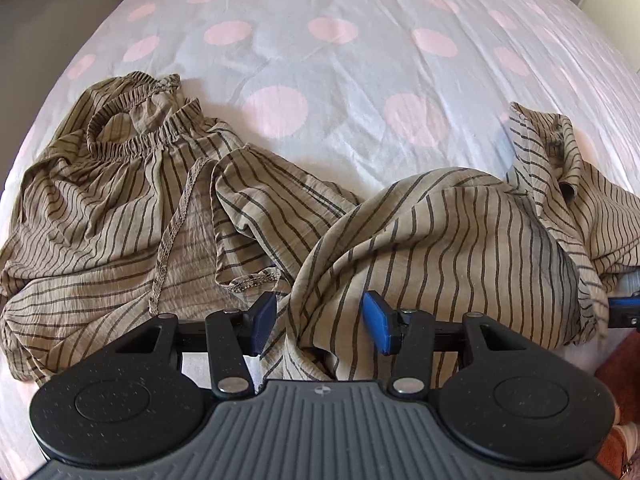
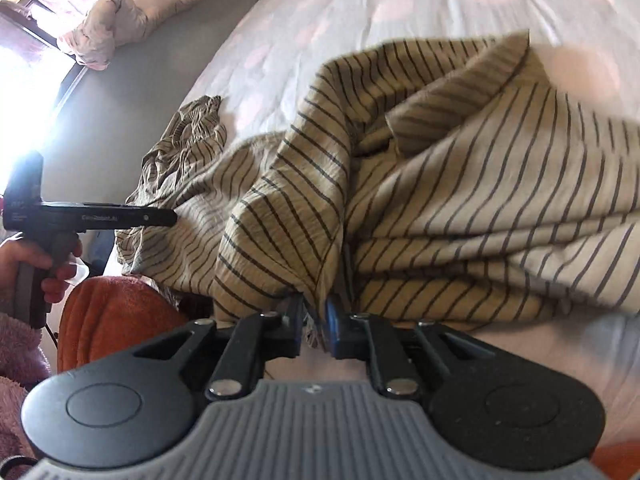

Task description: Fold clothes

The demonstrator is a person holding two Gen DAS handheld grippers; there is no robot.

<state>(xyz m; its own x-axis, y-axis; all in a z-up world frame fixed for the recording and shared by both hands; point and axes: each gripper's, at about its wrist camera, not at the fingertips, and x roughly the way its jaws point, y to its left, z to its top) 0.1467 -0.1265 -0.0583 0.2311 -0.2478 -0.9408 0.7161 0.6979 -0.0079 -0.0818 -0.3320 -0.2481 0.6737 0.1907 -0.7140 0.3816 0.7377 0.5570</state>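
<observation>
Nearest the left wrist camera, the left gripper points steeply down at the bed, its blue fingers standing well apart with a raised fold of the striped trousers bunched loosely between them; the cloth rises in the gap and seems to brush both pads, but I cannot tell whether they press on it. Close to the right wrist camera, the right gripper has its fingers drawn narrow, with a thin edge of the same trousers hanging down into the slot; whether the pads pinch that edge cannot be told, since the fabric drapes over them. Beside it, at the left edge of the right wrist view, a hand in a fluffy pink sleeve grips the handle of the left gripper, next to an orange fleecy cloth. Beyond the grippers the trousers lie crumpled across the near side of the bed, tan with thin dark stripes, the elastic waistband gathered at the far left and a hem turned up at the right. Farther off stretches the pale bedsheet with pink dots, bare of clothing. Farthest away, a bundled quilt lies by a bright window.
</observation>
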